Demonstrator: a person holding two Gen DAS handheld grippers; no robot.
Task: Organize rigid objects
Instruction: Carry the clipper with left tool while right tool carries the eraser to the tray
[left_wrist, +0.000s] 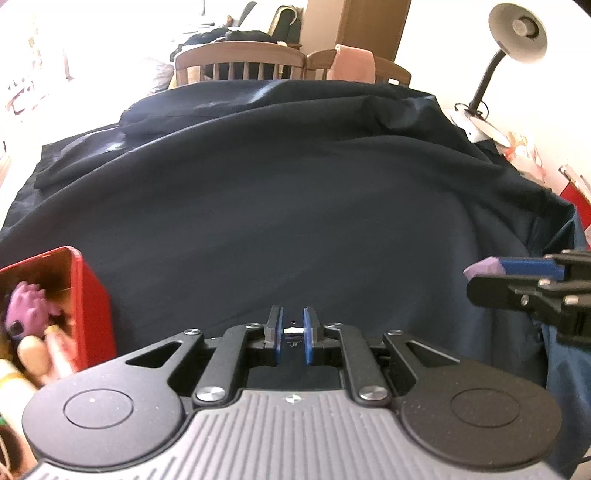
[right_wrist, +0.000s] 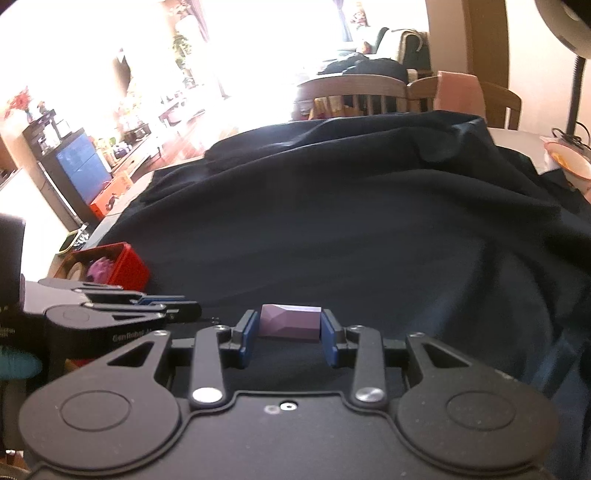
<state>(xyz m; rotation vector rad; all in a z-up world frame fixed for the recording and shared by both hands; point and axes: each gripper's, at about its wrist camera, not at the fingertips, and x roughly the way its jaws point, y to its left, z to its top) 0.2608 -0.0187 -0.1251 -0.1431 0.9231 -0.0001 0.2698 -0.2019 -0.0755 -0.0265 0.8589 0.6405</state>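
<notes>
right gripper (right_wrist: 289, 334) pinches the faceted purple block (right_wrist: 289, 322) above the dark cloth (right_wrist: 369, 229), left gripper (left_wrist: 293, 334) pressed together and empty (we judge), so we'd carry the block level over the red box (right_wrist: 129, 266) at left, clearing its rim before letting go.

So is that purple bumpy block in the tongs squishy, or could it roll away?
The purple faceted block probably is stiff: its edges stay sharp between the right tongs. It likely won't roll, having flat faces. It seems light, since a narrow grip holds it up.
</notes>
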